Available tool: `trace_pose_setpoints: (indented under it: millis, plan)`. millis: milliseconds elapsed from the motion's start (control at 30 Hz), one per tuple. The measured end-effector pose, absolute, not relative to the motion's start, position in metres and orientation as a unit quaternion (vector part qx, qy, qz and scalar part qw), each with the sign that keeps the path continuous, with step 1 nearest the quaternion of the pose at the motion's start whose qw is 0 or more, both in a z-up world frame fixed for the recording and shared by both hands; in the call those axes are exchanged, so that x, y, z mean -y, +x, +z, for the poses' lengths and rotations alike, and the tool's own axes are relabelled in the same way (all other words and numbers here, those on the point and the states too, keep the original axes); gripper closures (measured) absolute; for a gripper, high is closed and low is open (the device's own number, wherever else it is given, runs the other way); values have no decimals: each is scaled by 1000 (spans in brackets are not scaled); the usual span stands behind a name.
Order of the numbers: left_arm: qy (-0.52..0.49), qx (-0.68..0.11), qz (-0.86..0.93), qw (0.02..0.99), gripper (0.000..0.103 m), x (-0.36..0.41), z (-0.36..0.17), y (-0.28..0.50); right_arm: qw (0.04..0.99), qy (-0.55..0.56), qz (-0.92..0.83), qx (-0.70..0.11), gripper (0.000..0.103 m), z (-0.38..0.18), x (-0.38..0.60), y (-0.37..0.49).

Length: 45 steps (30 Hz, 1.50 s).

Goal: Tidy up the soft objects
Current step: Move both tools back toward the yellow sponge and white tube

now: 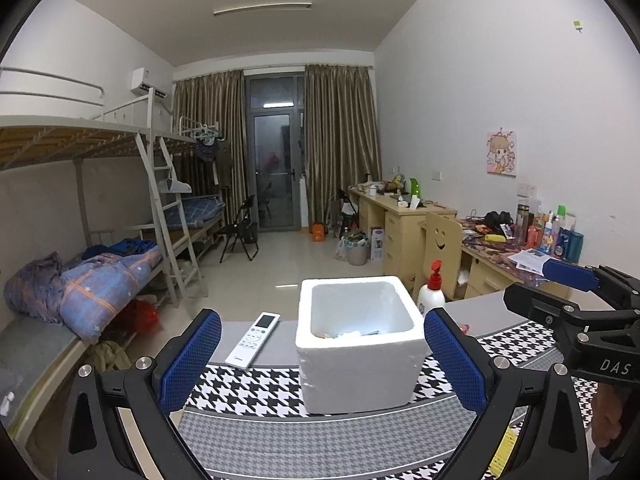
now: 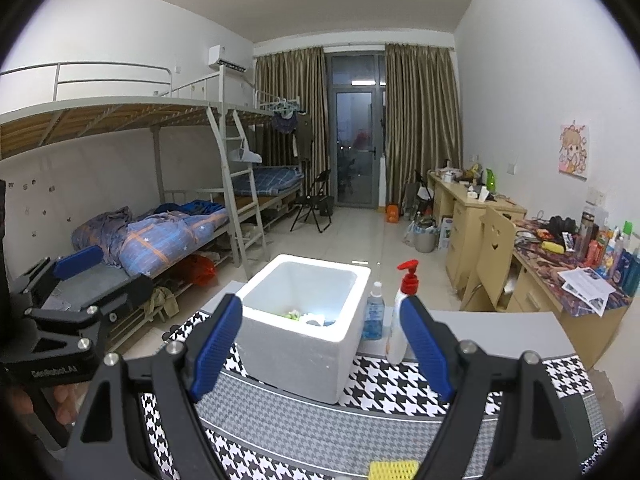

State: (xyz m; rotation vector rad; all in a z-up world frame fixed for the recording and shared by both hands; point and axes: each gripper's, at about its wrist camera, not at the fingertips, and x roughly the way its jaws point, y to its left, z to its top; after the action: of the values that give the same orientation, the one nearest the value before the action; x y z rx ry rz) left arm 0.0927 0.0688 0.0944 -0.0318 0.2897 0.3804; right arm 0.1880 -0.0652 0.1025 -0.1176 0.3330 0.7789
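A white foam box (image 1: 360,344) (image 2: 304,320) stands on a houndstooth cloth (image 1: 256,392) (image 2: 384,384). Small soft items lie at its bottom, partly hidden by the walls; green and blue bits show in the right wrist view. My left gripper (image 1: 320,364) is open, its blue pads either side of the box in the picture, short of it. My right gripper (image 2: 320,348) is open too, nothing between its fingers, the box just beyond them. A yellow object (image 2: 394,470) peeks in at the bottom edge of the right wrist view.
A white remote (image 1: 253,339) lies left of the box. A red-capped pump bottle (image 2: 402,312) (image 1: 432,290) and a small blue-liquid bottle (image 2: 374,312) stand right of it. Bunk beds (image 1: 100,248) line the left wall, cluttered desks (image 1: 516,248) the right.
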Motion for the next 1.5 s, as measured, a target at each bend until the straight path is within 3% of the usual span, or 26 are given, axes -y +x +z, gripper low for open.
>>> trace_pose_setpoints:
  millis: [1500]
  plan:
    - [-23,-146,116,982,1,-26,44,69,923,-62,348,-153,19,52,123,150]
